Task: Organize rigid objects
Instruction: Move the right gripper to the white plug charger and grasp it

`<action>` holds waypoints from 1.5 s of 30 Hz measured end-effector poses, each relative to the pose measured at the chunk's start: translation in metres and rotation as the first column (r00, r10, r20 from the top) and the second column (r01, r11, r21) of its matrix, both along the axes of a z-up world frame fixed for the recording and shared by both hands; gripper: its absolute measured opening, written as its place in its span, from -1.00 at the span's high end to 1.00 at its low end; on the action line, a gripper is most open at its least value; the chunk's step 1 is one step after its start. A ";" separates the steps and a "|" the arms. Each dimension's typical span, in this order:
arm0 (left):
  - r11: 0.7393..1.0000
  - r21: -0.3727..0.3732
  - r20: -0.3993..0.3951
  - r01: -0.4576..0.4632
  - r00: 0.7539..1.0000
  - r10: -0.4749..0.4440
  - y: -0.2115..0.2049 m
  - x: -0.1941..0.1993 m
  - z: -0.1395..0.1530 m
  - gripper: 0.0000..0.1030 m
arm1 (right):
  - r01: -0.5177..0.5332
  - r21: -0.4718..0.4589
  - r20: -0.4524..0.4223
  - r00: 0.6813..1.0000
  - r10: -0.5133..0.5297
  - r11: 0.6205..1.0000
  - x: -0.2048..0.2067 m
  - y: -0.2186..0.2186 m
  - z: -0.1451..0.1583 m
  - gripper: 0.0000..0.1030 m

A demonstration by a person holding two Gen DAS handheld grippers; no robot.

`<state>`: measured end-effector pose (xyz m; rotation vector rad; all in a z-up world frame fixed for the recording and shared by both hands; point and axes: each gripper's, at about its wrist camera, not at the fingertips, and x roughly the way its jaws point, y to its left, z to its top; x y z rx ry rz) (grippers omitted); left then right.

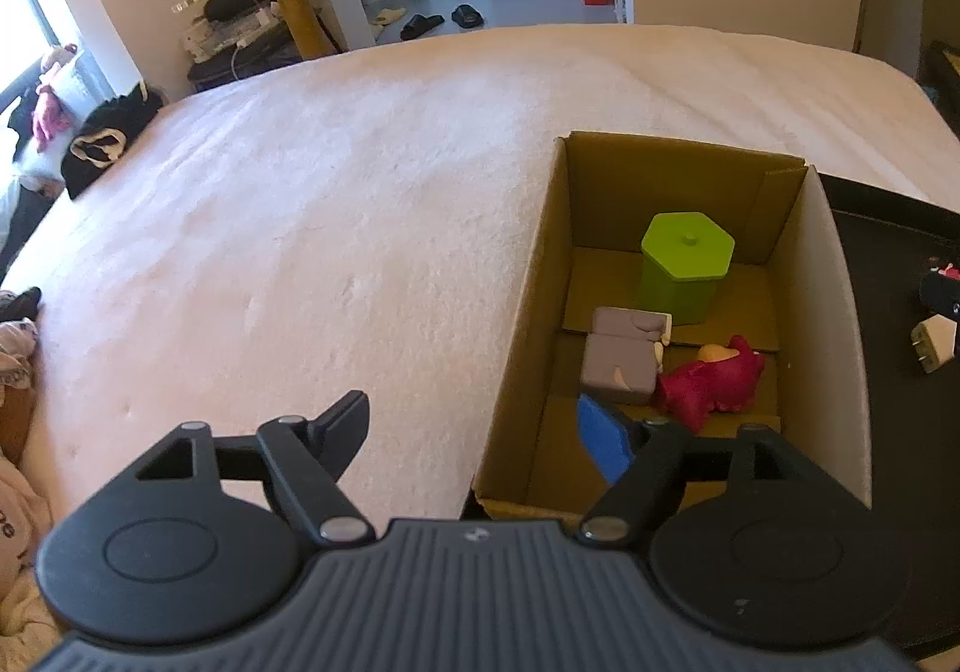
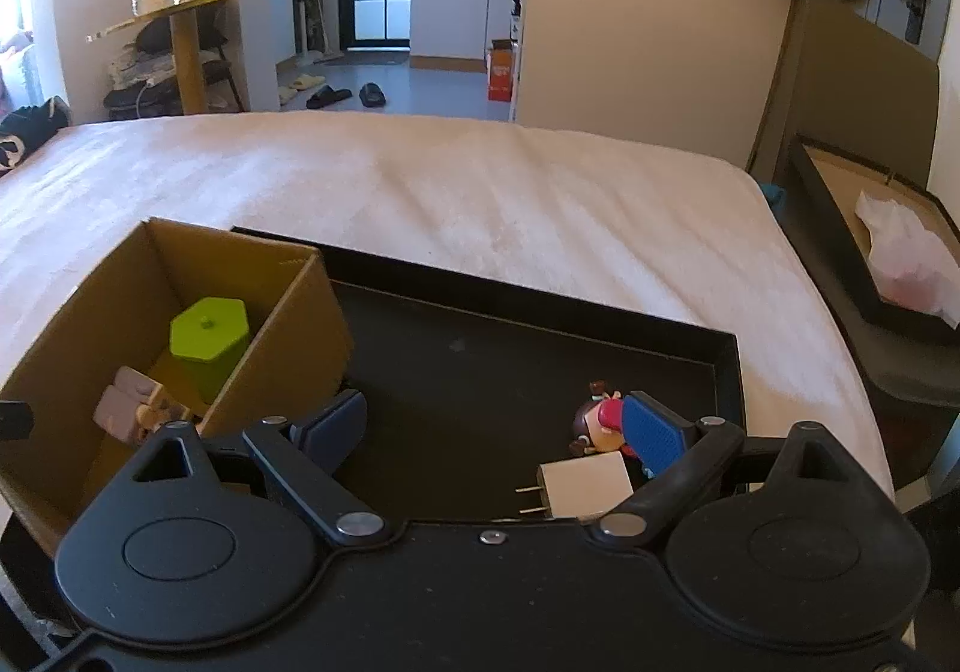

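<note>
Left gripper (image 1: 477, 435): jaws spread, nothing between them; its blue-padded finger (image 1: 605, 444) hangs inside the cardboard box (image 1: 522, 324), the other finger outside over the pale bedcover (image 1: 312, 204).
Just beyond the blue pad, on the box floor: a grey block toy (image 1: 621, 360), a red plush figure (image 1: 711, 381) touching it on the far side from the fingers, and further on a green hexagonal lidded container (image 1: 687, 264), upright.
Right gripper (image 2: 510, 426): jaws wide, gripping nothing, over a black tray (image 2: 480, 366).
Against its blue-padded finger (image 2: 651, 432): a small figurine (image 2: 600, 423) lying down; nearer the gripper body, a white plug adapter (image 2: 585, 483), prongs pointing between the fingers.
Writing: none legible.
</note>
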<state>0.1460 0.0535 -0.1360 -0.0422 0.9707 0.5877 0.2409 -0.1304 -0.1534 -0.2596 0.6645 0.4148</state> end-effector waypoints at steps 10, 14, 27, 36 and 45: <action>0.998 0.066 -0.042 -0.009 0.999 0.012 -0.009 0.014 -0.003 -0.50 | 0.066 -0.045 -0.068 0.995 -0.069 0.997 0.026 -0.014 -0.024 -0.77; 0.996 0.083 -0.058 -0.013 0.998 0.018 -0.011 0.017 -0.004 -0.50 | 0.090 -0.070 -0.122 0.988 -0.098 0.994 0.037 -0.016 -0.037 -0.78; 0.996 0.082 -0.061 -0.026 0.998 0.031 -0.011 0.017 -0.004 -0.50 | 0.076 -0.147 -0.169 0.980 -0.101 0.986 0.046 -0.015 -0.069 -0.45; 0.998 0.066 -0.049 -0.024 0.998 0.027 -0.006 0.013 -0.003 -0.50 | 0.043 -0.152 -0.183 0.981 -0.071 0.987 0.036 -0.013 -0.061 -0.24; 0.998 0.057 -0.031 -0.001 1.000 0.003 -0.008 0.007 -0.001 -0.50 | 0.002 -0.109 -0.112 0.994 -0.015 0.994 0.022 -0.007 -0.029 -0.24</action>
